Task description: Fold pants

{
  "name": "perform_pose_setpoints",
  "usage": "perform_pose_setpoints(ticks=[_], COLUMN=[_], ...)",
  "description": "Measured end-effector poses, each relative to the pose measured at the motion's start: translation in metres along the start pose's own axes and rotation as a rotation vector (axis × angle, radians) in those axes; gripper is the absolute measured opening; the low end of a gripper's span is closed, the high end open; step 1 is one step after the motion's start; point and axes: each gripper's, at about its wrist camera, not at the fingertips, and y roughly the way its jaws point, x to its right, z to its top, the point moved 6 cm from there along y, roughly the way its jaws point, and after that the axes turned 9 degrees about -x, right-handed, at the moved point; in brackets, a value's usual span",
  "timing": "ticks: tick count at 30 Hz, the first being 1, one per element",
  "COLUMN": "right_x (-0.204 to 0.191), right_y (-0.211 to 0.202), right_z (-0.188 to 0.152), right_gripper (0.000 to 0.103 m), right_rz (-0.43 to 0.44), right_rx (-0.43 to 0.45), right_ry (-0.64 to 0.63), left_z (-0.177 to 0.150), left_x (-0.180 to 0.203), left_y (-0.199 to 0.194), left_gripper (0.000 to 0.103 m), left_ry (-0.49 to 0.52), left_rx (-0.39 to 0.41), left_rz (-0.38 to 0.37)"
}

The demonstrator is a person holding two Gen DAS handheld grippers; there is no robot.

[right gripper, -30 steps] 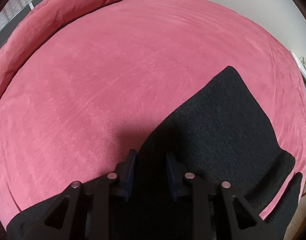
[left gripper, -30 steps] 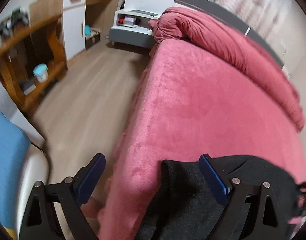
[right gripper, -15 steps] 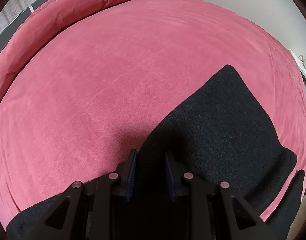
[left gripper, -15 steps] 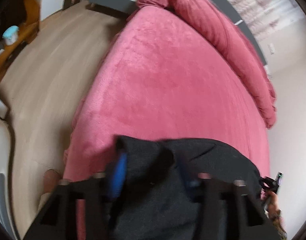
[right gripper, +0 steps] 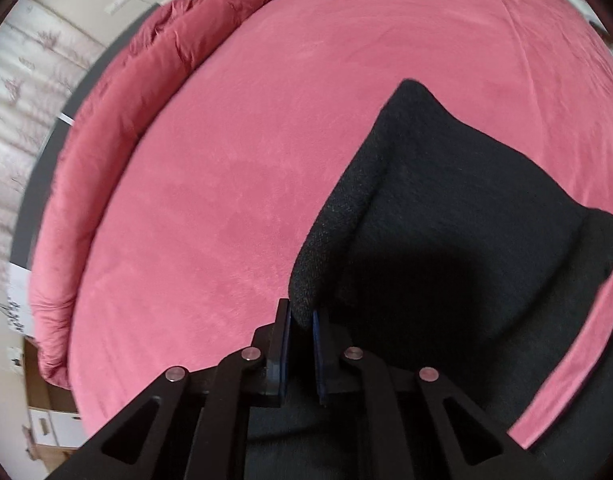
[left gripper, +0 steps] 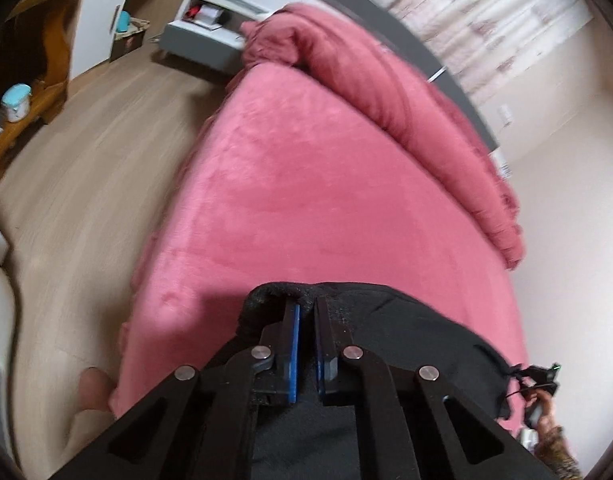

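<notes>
Black pants [right gripper: 458, 216] lie on a pink bed cover [right gripper: 234, 184], with one end stretching away to the upper right in the right wrist view. My right gripper [right gripper: 301, 316] is shut on a raised fold of the pants' edge. In the left wrist view the pants [left gripper: 418, 344] bunch up at the near edge of the bed cover [left gripper: 306, 200]. There my left gripper [left gripper: 306, 310] is shut on the pants' lifted corner, the cloth pinched between the blue pads. The person's other hand with the right gripper's handle [left gripper: 540, 396] shows at the lower right.
A rolled pink duvet [left gripper: 406, 100] lies along the bed's far side by the headboard. Wooden floor [left gripper: 86, 168] runs left of the bed, with a grey bedside unit [left gripper: 210, 24], a white cabinet [left gripper: 102, 12] and a wooden shelf [left gripper: 22, 92]. A bare foot [left gripper: 92, 392] stands beside the bed.
My left gripper went from wide open to shut on the pants' corner and lifted it. My right gripper closed tighter on the cloth, rolled, and raised the edge off the bed.
</notes>
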Motion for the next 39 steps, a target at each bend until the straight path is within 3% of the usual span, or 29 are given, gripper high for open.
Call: perform_pose_setpoints(ticks=[8, 14, 23, 26, 29, 32, 35, 37, 38, 39], right_x=[0.002, 0.025, 0.099, 0.135, 0.176, 0.204, 0.204, 0.195, 0.192, 0.189], right_y=[-0.059, -0.102, -0.149, -0.164, -0.174, -0.165, -0.147, -0.138, -0.136, -0.135], right_z=[-0.027, -0.05, -0.089, -0.109, -0.127, -0.145, -0.163, -0.168, -0.168, -0.166], right_gripper=[0.009, 0.009, 0.009, 0.007, 0.003, 0.003, 0.007, 0.023, 0.03, 0.041], right_rz=[0.122, 0.196, 0.241, 0.259, 0.234, 0.259, 0.257, 0.274, 0.275, 0.283], right_rx=[0.067, 0.084, 0.082, 0.108, 0.15, 0.104, 0.024, 0.001, 0.009, 0.023], right_ry=[-0.037, -0.02, 0.039, 0.067, 0.08, 0.118, 0.066, 0.041, 0.041, 0.044], left_z=[-0.025, -0.052, -0.105, -0.122, -0.14, -0.16, -0.176, -0.181, -0.183, -0.184], left_x=[0.007, -0.001, -0.036, -0.052, -0.087, -0.115, -0.107, -0.091, -0.084, -0.076], left_y=[-0.043, -0.079, -0.119, -0.133, -0.15, -0.145, -0.136, -0.128, -0.123, -0.117], left_gripper=[0.006, 0.006, 0.006, 0.0, 0.0, 0.0, 0.0, 0.0, 0.006, 0.018], left_ry=[-0.023, -0.049, -0.093, -0.107, -0.194, -0.265, -0.212, -0.173, -0.166, -0.165], left_rx=[0.078, 0.137, 0.173, 0.214, 0.269, 0.224, 0.179, 0.144, 0.13, 0.113], left_rz=[-0.12, -0.216, -0.281, -0.289, -0.326, -0.297, -0.241, -0.231, -0.231, -0.244])
